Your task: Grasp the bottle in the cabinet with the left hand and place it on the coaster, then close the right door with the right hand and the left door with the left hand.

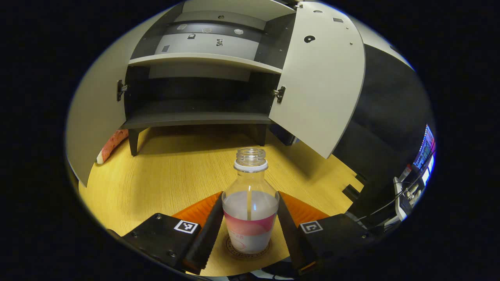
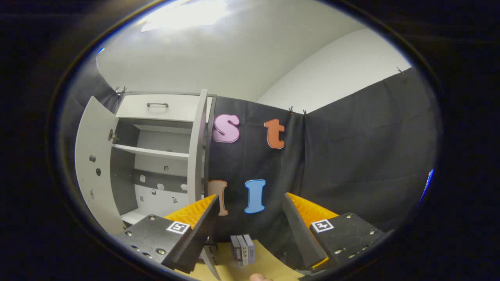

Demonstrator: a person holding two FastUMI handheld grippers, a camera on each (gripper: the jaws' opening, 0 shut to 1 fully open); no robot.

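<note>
1. Left gripper straddles the clear, uncapped plastic bottle with a pink label; its fingers flank the bottle closely, though whether they press on it I cannot tell.
2. That bottle stands upright on a round brown coaster on the yellow wooden tabletop.
3. Left gripper view looks into the grey two-door cabinet, both doors open.
4. Right gripper is parted wide, grasping nothing, raised before the black cloth wall.
5. Right gripper view adds the cabinet's top drawer with a dark handle and small grey boxes on the table.
</note>
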